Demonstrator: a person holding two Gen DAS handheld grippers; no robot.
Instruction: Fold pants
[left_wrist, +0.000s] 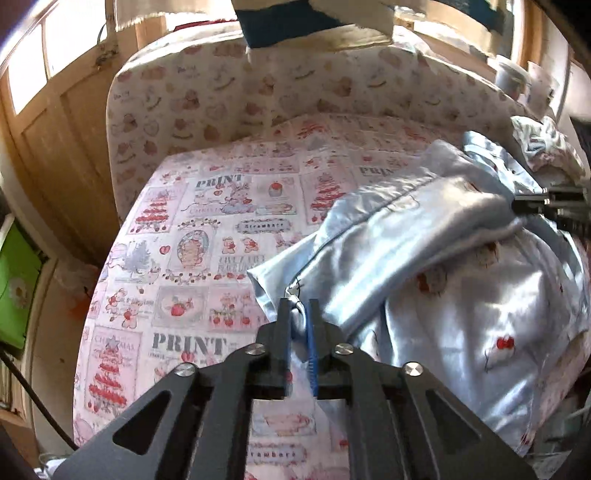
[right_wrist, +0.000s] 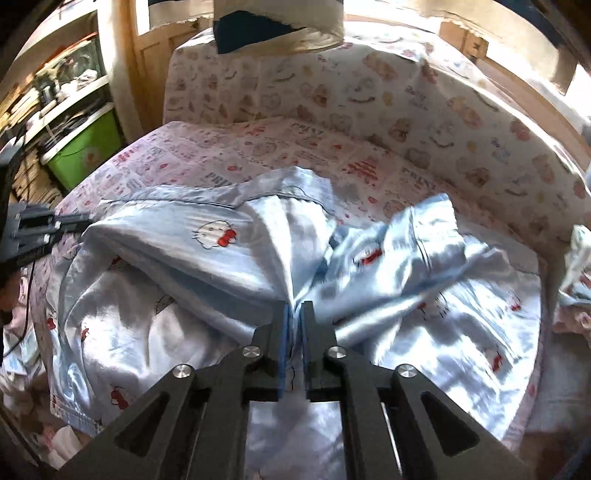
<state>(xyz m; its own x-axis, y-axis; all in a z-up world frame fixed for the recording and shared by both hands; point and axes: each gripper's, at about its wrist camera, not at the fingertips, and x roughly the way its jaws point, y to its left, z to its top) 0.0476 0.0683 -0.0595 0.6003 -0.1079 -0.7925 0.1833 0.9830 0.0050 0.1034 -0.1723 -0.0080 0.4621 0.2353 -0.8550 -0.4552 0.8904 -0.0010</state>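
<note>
Light blue satin pants (left_wrist: 461, 295) with small cat faces and red bows lie crumpled on the bed's right half. My left gripper (left_wrist: 298, 303) is shut on a corner of the fabric, which runs between its blue pads. In the right wrist view the pants (right_wrist: 207, 251) spread across the middle, and my right gripper (right_wrist: 294, 308) is shut on a pinched ridge of the cloth. The two grips hold a lifted fold stretched between them. The left gripper's fingers (right_wrist: 70, 223) show at the left edge there, and the right gripper's fingers (left_wrist: 535, 205) show at the right edge of the left wrist view.
The bed sheet (left_wrist: 192, 236) is pink and white with strawberry prints. A patterned bolster (left_wrist: 258, 92) lines the bed's far side against a wooden wall. Another bundle of cloth (left_wrist: 543, 144) lies at the far right. A green box (right_wrist: 83, 147) stands on shelves to the left.
</note>
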